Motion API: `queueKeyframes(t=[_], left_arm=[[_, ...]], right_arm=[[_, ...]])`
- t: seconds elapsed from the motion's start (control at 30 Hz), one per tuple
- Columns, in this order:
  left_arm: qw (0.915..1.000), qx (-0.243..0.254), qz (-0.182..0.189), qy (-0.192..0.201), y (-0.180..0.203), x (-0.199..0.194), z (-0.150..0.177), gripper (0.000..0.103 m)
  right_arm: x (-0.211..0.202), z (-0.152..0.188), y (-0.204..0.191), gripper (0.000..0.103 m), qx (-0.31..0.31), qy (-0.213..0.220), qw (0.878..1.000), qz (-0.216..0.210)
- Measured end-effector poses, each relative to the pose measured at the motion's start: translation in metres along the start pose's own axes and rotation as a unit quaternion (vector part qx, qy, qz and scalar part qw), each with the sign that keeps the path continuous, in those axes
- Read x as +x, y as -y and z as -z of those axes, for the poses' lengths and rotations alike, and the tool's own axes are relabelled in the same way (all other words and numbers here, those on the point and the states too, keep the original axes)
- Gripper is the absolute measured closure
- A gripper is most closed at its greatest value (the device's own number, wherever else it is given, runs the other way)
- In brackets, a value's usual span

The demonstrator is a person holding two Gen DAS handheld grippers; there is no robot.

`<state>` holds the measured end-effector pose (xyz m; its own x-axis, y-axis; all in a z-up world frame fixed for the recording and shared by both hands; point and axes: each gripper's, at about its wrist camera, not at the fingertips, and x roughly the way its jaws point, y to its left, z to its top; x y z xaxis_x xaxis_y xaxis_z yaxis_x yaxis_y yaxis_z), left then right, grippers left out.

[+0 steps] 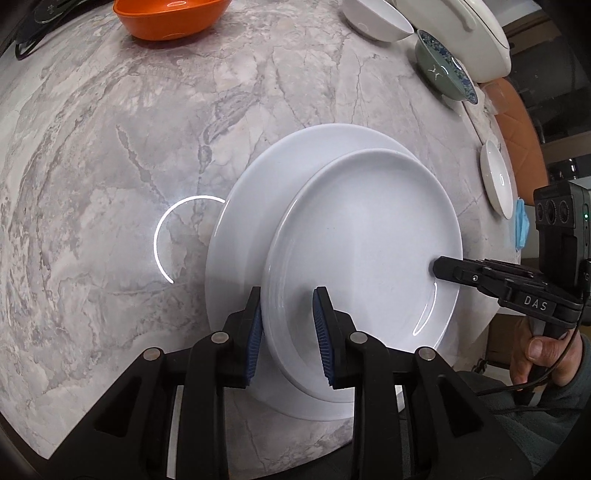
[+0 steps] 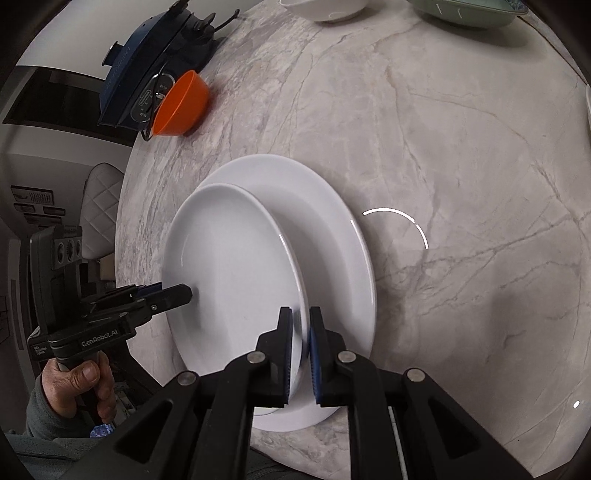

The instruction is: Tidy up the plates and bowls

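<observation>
A smaller white plate (image 1: 369, 240) lies tilted on a larger white plate (image 1: 251, 206) on the marble table; both also show in the right wrist view, the smaller plate (image 2: 229, 266) over the larger one (image 2: 332, 236). My left gripper (image 1: 288, 325) straddles the smaller plate's near rim with a wide gap between its pads. My right gripper (image 2: 301, 339) is shut on the smaller plate's rim and comes in from the right in the left wrist view (image 1: 439, 267). The left gripper shows at the plate's left rim in the right wrist view (image 2: 184, 293).
An orange bowl (image 1: 170, 16) sits at the far left, beside a dark blue appliance (image 2: 147, 62). White bowls (image 1: 376, 18), a green patterned bowl (image 1: 443, 68), a white lidded dish (image 1: 476, 33) and a small white saucer (image 1: 496, 177) line the right edge.
</observation>
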<state>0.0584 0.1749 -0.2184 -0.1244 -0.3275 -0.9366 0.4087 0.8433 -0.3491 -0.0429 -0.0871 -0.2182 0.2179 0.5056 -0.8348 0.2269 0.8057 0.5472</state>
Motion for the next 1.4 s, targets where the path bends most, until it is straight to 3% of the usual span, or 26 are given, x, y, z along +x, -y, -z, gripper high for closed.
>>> queueKeyframes(t=[0.27, 0.3, 0.43, 0.53, 0.63, 0.7, 0.77, 0.8, 0.97, 1.07, 1.23, 1.4], left_arm=[[0.9999, 0.01, -0.006, 0.01, 0.009, 0.004, -0.012, 0.074], [0.9998, 0.011, -0.006, 0.014, 0.01, 0.004, -0.012, 0.07], [0.9989, 0.017, -0.003, 0.044, 0.012, -0.011, -0.009, 0.031], [0.9978, 0.016, -0.003, 0.064, 0.012, -0.022, -0.011, 0.028], [0.9958, 0.001, 0.005, 0.092, 0.006, -0.038, -0.011, 0.025], [0.993, -0.008, 0.018, 0.116, 0.003, -0.049, -0.011, 0.019], [0.9896, -0.01, 0.037, 0.138, 0.004, -0.06, -0.013, 0.008], [0.9878, -0.011, 0.043, 0.15, 0.006, -0.065, -0.013, 0.001], [0.9844, 0.004, 0.059, 0.166, 0.036, -0.074, -0.02, 0.0], [0.981, 0.013, 0.076, 0.178, 0.065, -0.076, -0.018, 0.0], [0.9826, 0.011, 0.102, 0.155, 0.119, -0.067, -0.033, 0.0], [0.9902, -0.015, 0.063, 0.124, 0.175, -0.042, -0.055, 0.0]], right_arm=[[0.001, 0.002, 0.001, 0.091, -0.01, 0.011, 1.0, 0.017], [0.0, 0.003, 0.0, 0.091, -0.016, 0.012, 1.0, 0.021], [0.002, 0.004, -0.001, 0.094, -0.021, 0.013, 0.999, 0.027], [0.001, 0.005, -0.003, 0.092, -0.027, 0.017, 0.999, 0.035], [-0.002, 0.006, -0.005, 0.075, -0.031, 0.027, 0.999, 0.031], [-0.008, 0.007, -0.008, 0.044, -0.037, 0.04, 0.998, 0.019], [-0.016, 0.01, -0.012, 0.029, -0.046, 0.055, 0.997, 0.014], [-0.021, 0.011, -0.014, 0.023, -0.049, 0.063, 0.997, 0.01], [-0.057, 0.023, 0.001, 0.003, -0.024, 0.102, 0.994, -0.04], [-0.081, 0.027, 0.023, 0.001, 0.008, 0.123, 0.991, -0.046], [-0.123, 0.025, 0.075, 0.001, 0.048, 0.15, 0.986, -0.046], [-0.171, 0.009, 0.145, 0.001, 0.054, 0.163, 0.984, -0.052]])
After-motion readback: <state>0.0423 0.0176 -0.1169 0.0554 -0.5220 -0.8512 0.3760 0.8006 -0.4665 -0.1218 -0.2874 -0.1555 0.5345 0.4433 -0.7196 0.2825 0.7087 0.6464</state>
